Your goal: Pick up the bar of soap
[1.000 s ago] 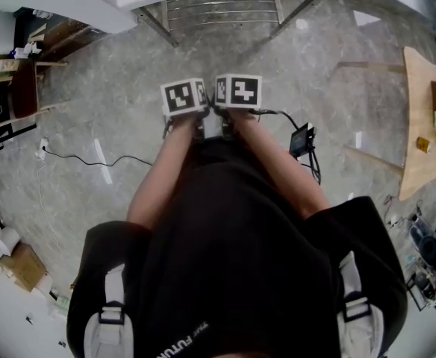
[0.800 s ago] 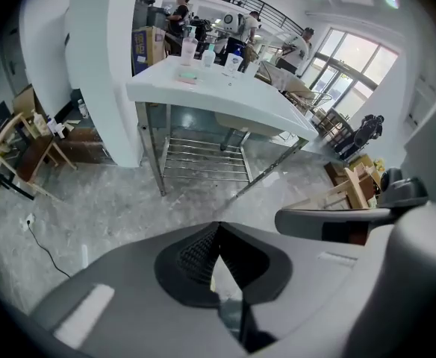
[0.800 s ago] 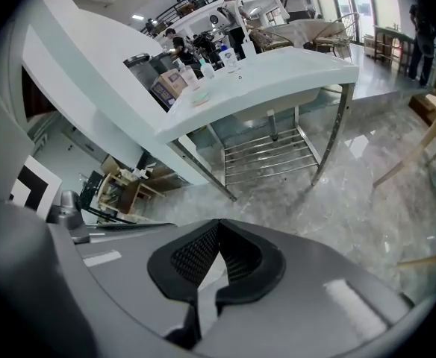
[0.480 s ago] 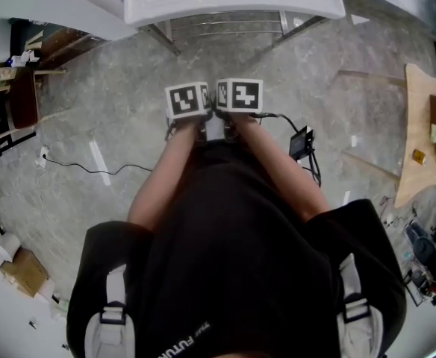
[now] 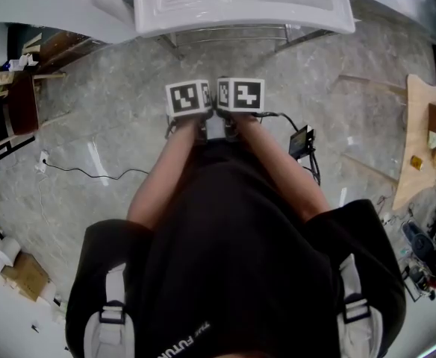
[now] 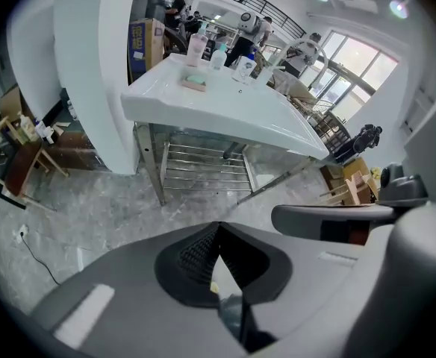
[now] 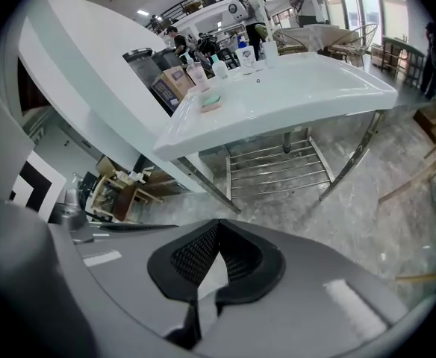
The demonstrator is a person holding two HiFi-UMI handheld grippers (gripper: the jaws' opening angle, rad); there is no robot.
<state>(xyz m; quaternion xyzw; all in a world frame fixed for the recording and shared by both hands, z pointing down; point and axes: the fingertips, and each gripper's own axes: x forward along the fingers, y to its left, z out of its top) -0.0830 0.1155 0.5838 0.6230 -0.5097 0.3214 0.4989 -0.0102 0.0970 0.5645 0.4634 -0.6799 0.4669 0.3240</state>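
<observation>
The bar of soap (image 6: 195, 80) is green. It sits on a little dish (image 6: 194, 87) on the white counter (image 6: 233, 118), close to some bottles (image 6: 198, 48) at the back. It is well apart from both tools, so the job has not really begun.

The left hand-held gripper (image 6: 217, 228) is closed tight, with nothing between its jaws. The right hand-held gripper (image 7: 219, 228) is closed tight too, and it is empty as well. In the head view the two sit side by side in front of the person, over the gray floor (image 5: 106, 110).

I think the step now is getting close to the counter. To do it well, stop right at the edge, so the soap is easy to reach. Use only one hand-held gripper and open its jaws wide before it goes down. Come at the soap from above, with one jaw on each side of it. Stay away from the bottles so they don't fall over. Soap may be slippery, so squeeze slowly. Lift it straight up so the dish stays where it is.
</observation>
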